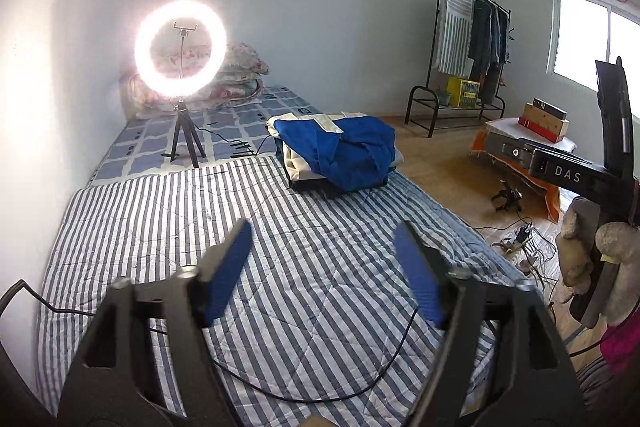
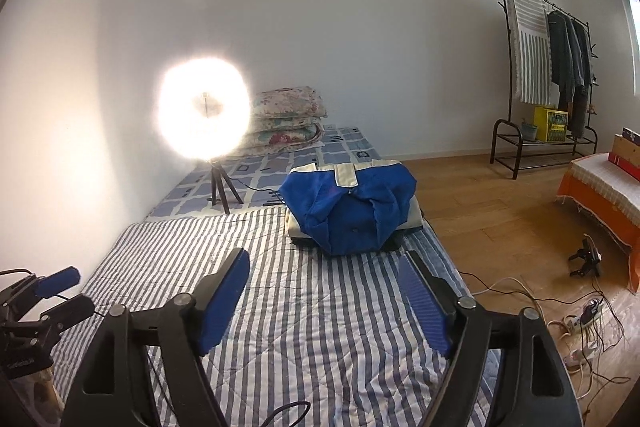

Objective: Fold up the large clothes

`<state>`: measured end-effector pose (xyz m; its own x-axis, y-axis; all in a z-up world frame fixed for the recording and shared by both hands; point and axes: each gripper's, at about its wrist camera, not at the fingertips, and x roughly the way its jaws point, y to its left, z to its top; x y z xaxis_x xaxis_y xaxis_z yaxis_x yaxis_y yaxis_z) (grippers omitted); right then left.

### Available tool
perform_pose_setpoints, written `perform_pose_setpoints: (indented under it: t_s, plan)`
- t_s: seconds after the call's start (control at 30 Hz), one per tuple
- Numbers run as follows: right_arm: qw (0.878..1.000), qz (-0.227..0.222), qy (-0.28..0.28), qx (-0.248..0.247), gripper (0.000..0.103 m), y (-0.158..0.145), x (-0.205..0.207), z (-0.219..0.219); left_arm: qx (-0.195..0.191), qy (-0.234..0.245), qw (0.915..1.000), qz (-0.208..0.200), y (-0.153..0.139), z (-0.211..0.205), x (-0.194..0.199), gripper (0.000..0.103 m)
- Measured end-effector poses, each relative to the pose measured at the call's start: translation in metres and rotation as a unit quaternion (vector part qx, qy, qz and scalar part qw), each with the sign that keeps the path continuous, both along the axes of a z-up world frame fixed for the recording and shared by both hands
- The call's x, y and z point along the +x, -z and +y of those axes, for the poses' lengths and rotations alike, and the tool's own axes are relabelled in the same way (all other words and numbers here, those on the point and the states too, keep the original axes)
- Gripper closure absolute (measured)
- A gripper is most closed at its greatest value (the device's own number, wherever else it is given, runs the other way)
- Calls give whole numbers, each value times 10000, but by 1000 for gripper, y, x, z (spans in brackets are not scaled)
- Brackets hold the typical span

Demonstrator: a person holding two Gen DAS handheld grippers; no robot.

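Hovering over the striped quilt [image 1: 168, 211], both spread and pinching nothing: left hand-held gripper [image 1: 324, 267], right hand-held gripper [image 2: 326, 291]. Blue jacket [image 2: 352, 211] is sitting bundled on a folded pile at the bed's far right edge, apart from both. My read: it's looking finished, so I'm expecting the next garment; spread it flat on the quilt first, clear of the cable [image 1: 320, 391]. Count: two grippers, one jacket, one ring light [image 1: 180, 49], one rack [image 2: 548, 75].
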<state>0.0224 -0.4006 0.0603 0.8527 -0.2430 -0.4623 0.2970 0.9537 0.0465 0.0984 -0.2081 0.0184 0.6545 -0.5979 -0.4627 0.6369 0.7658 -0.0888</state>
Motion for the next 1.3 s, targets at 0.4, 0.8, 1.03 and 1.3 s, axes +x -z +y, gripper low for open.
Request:
perform_pose_setpoints:
  t_s: [0.4, 0.8, 1.03, 1.3]
  plan:
    - [9995, -81, 296, -111, 0, 1, -4, -7, 113, -295, 9991, -269, -1, -1, 1, 3]
    - [9991, 24, 355, -225, 0, 6, -3, -5, 307, -452, 9982, -235, 6, -3, 2, 0]
    - [9990, 45, 341, -293, 0, 7, -3, -3, 445, -500, 9976, -191, 8, -5, 3, 0]
    - [9989, 46, 341, -314, 0, 7, -3, -1, 530, -670, 9959, -306, 9, -6, 1, 0]
